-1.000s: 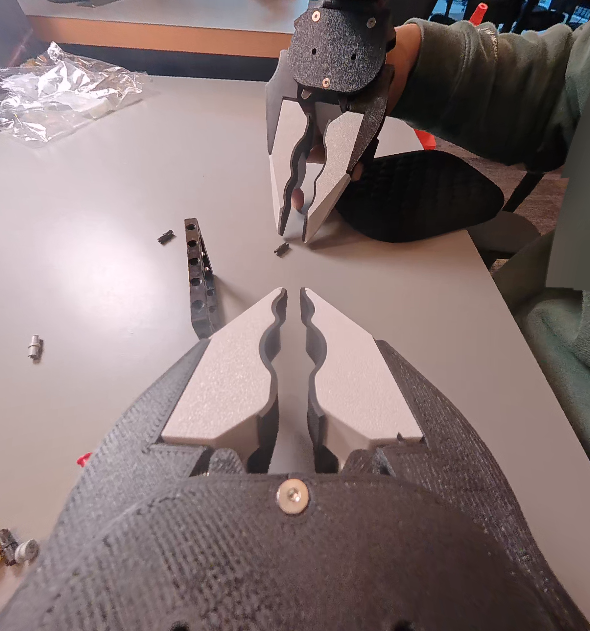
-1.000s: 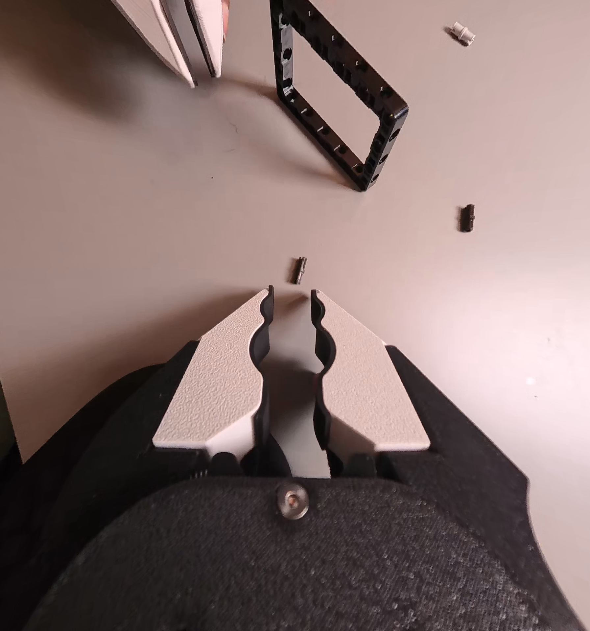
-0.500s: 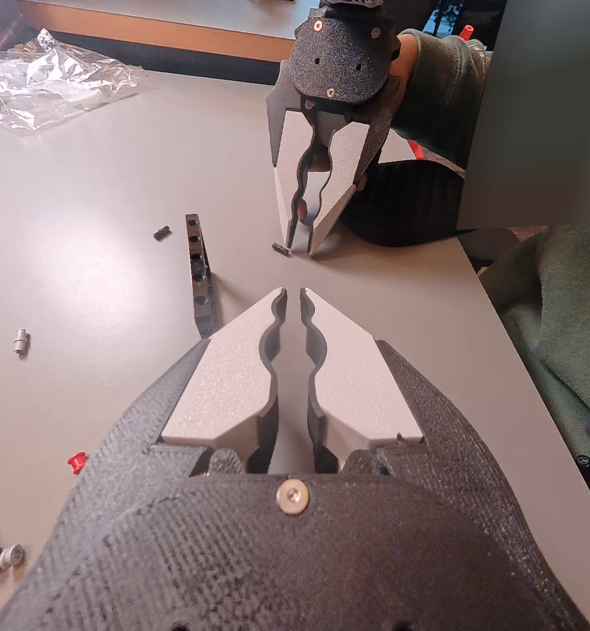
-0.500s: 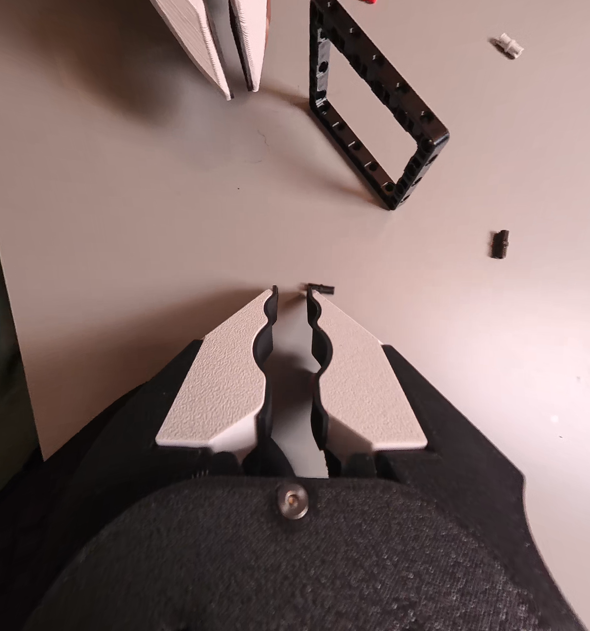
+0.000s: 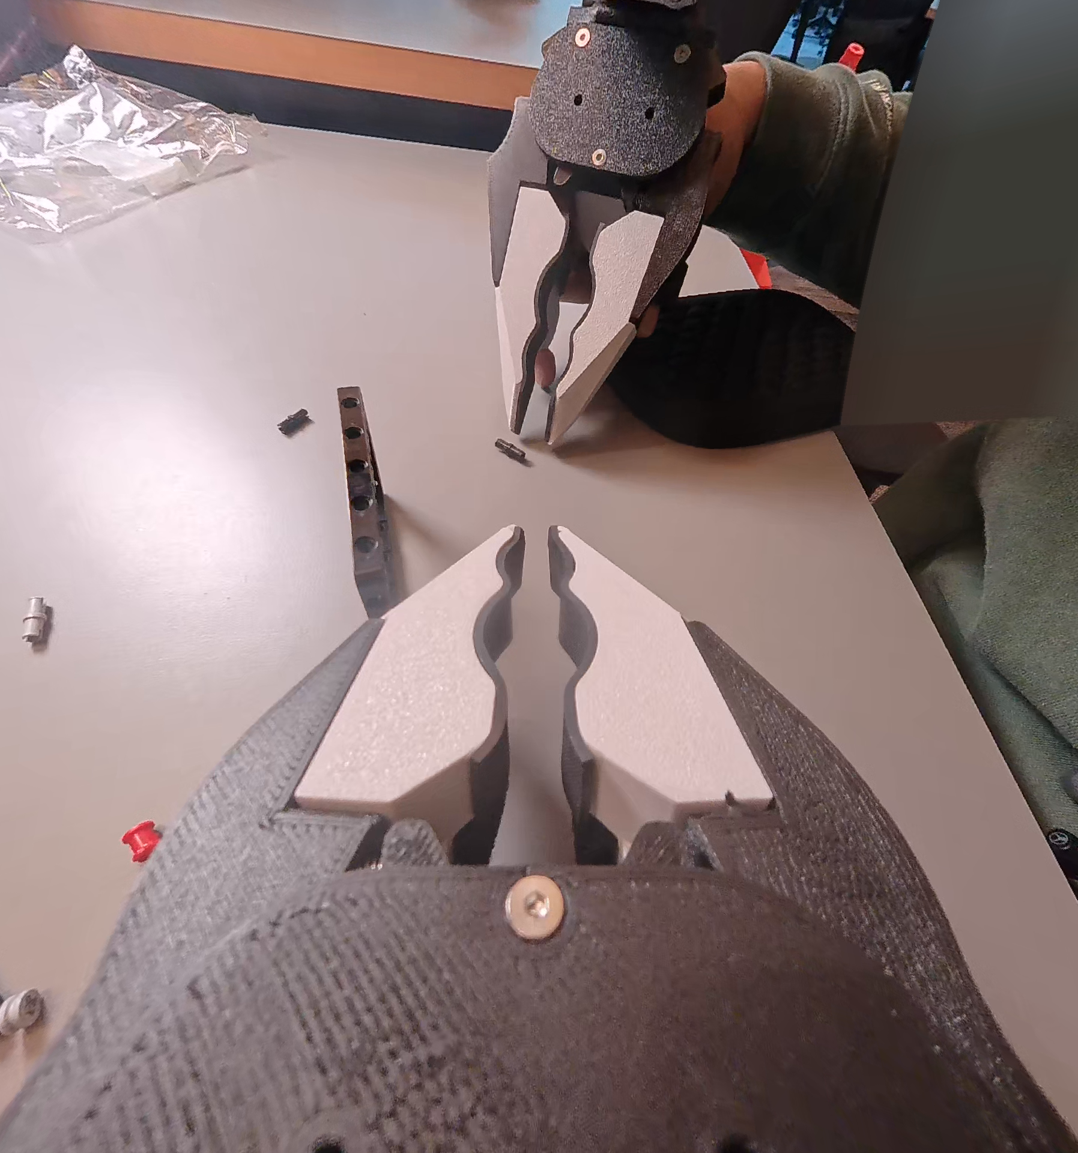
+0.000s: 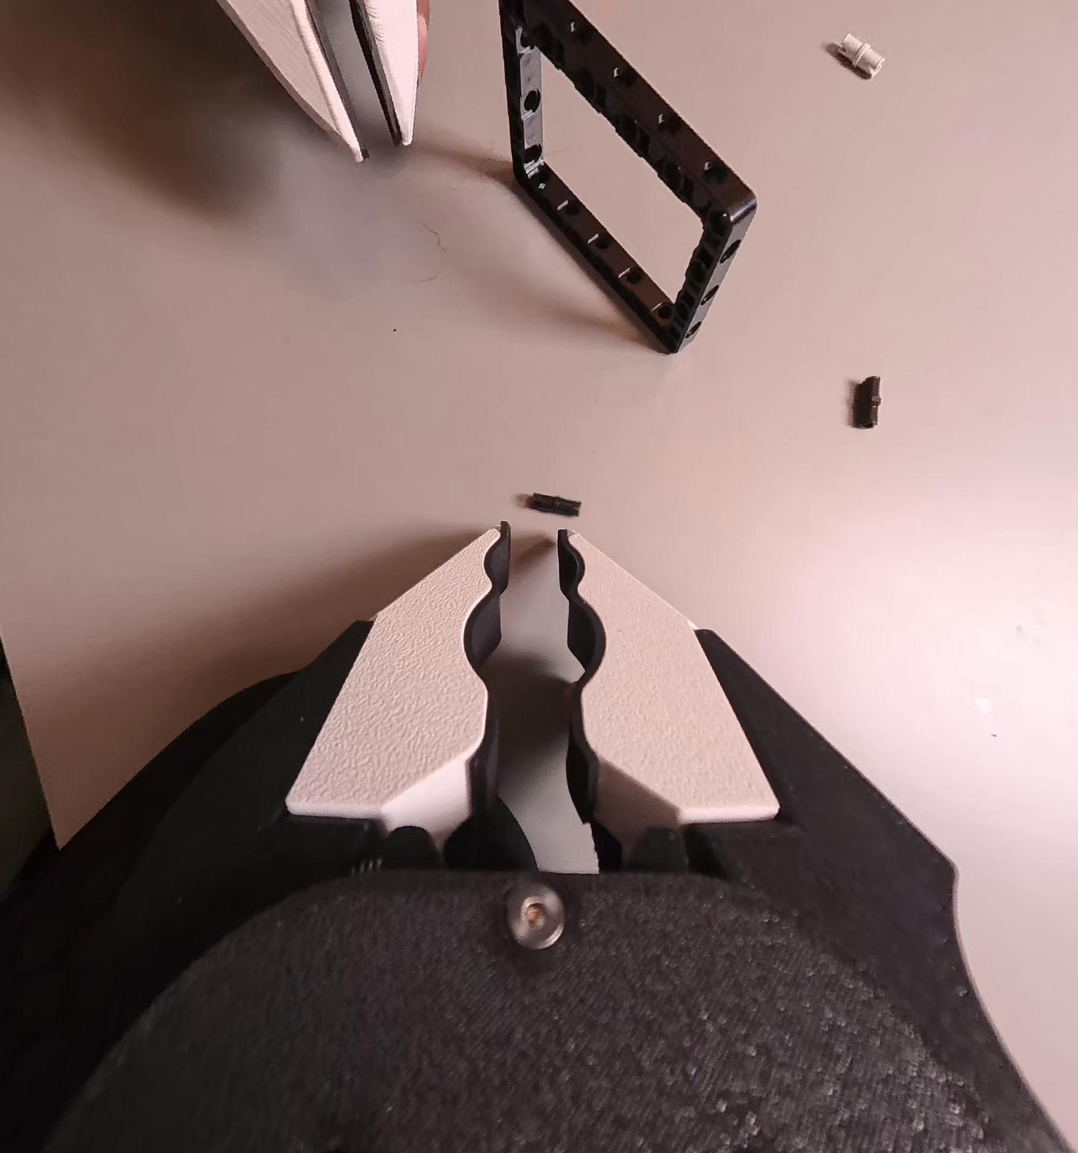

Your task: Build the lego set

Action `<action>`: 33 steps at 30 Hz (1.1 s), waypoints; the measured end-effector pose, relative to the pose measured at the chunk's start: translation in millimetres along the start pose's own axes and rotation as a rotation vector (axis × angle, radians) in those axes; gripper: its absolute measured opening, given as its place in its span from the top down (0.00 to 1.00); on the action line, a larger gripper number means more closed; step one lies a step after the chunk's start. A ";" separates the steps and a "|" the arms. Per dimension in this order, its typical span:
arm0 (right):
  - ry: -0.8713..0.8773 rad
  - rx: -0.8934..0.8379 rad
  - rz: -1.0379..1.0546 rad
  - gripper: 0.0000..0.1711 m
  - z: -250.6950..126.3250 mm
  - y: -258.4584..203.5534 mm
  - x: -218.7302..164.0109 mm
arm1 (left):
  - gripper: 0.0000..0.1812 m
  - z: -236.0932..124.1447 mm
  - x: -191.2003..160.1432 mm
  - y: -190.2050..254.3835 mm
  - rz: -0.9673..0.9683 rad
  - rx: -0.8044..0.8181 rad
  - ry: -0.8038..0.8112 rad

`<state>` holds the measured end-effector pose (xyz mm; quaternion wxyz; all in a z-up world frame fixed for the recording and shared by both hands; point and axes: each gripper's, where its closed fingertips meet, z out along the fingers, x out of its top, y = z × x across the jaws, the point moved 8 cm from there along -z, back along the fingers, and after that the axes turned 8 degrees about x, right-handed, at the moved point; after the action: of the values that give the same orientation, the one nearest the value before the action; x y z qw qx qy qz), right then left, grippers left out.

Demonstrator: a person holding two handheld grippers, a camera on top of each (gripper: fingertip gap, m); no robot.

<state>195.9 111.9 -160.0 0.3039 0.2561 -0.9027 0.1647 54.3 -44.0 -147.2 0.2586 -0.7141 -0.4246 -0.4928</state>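
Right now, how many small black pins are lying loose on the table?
2. One black pin lies just ahead of the right gripper. The other pin lies beyond the black frame. More may be hidden behind the grippers.

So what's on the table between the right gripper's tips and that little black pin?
Nothing. In the right wrist view, only bare table separates the right gripper from the small black pin.

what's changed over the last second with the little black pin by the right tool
The small black pin has turned from lengthwise to crosswise just ahead of the right tool, apparently nudged, not gripped. Both tools stay slightly open and empty. The left tool, black frame and the other black pin are unchanged.
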 end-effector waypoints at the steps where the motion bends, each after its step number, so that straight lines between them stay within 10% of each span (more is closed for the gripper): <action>1: 0.000 0.001 0.011 0.92 0.5 0.1 0.7 | 0.97 0.0 0.0 -0.1 -0.001 0.000 0.000; 33: -0.069 0.035 -0.073 0.89 3.5 2.6 4.1 | 0.97 0.0 -0.2 -0.1 -0.002 -0.010 -0.003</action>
<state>190.0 110.9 -160.5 0.2737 0.2997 -0.8998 0.1603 54.1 -44.0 -147.3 0.2542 -0.7156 -0.4232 -0.4942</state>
